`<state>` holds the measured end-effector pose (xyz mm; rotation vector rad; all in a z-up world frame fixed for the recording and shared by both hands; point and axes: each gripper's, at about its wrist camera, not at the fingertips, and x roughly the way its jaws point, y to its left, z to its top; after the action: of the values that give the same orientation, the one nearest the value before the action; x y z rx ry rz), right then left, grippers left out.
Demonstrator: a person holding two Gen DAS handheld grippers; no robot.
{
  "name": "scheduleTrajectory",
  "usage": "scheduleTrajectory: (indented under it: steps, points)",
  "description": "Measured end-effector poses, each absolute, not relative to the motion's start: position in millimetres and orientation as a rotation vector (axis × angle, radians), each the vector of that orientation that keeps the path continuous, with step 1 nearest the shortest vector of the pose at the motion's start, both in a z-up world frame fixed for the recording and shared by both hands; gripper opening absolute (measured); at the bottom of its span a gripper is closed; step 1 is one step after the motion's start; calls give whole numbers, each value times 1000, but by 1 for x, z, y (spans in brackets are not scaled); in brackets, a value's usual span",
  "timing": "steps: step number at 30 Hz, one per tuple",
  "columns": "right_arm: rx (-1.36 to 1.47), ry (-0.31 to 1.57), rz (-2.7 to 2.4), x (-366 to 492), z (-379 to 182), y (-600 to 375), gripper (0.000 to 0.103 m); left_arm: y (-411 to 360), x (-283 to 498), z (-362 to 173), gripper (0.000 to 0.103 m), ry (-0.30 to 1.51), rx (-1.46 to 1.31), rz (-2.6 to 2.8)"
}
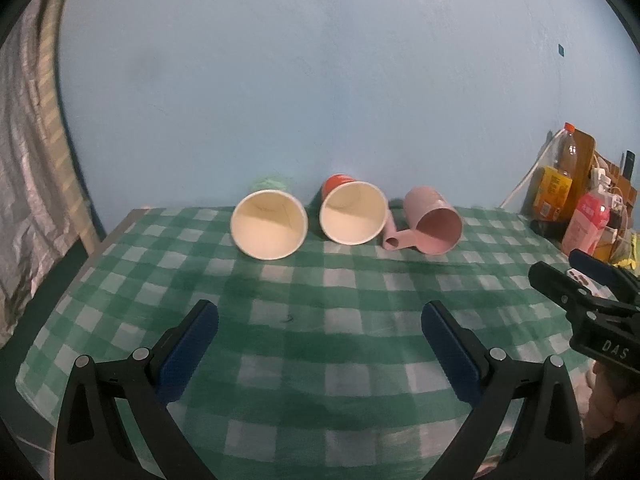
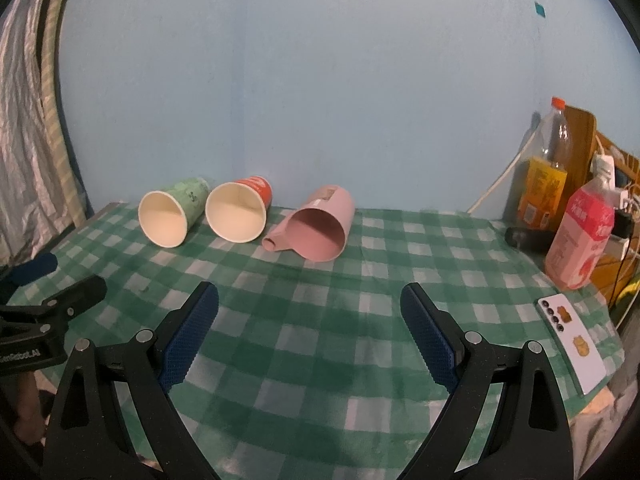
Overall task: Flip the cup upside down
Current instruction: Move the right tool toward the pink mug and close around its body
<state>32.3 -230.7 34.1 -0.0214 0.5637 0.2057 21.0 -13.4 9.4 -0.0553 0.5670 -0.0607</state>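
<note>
Three cups lie on their sides at the back of the checked table, mouths toward me: a green paper cup [image 1: 269,224] [image 2: 172,216], a red paper cup [image 1: 352,213] [image 2: 239,210] and a pink plastic mug with a handle [image 1: 434,224] [image 2: 320,228]. My left gripper [image 1: 320,316] is open and empty, above the cloth in front of the paper cups. My right gripper [image 2: 310,300] is open and empty, in front of the pink mug. Each gripper shows at the edge of the other's view, the right [image 1: 560,280] and the left [image 2: 68,276].
The green-and-white checked cloth [image 1: 320,360] [image 2: 320,360] covers the table. At the right edge stand a bottle with an orange cap [image 2: 550,160], a pink carton [image 2: 580,236], cables and a wooden board. A white phone [image 2: 572,340] lies near the right front. A blue wall is behind.
</note>
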Motion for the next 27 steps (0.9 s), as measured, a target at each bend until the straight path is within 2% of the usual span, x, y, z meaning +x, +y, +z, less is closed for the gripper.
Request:
scheduleTrajectory:
  steps: [18,23,27]
  points:
    - [77,697,271,113,96,-280,91,-72,119,77,103,727,68,-135]
    - [126,772,297,147,105,-286,91,-90,153,80,103,771,51,-159]
    - [211,859,299,176,102,-297,92,-110,186,73,103,873,48,-177]
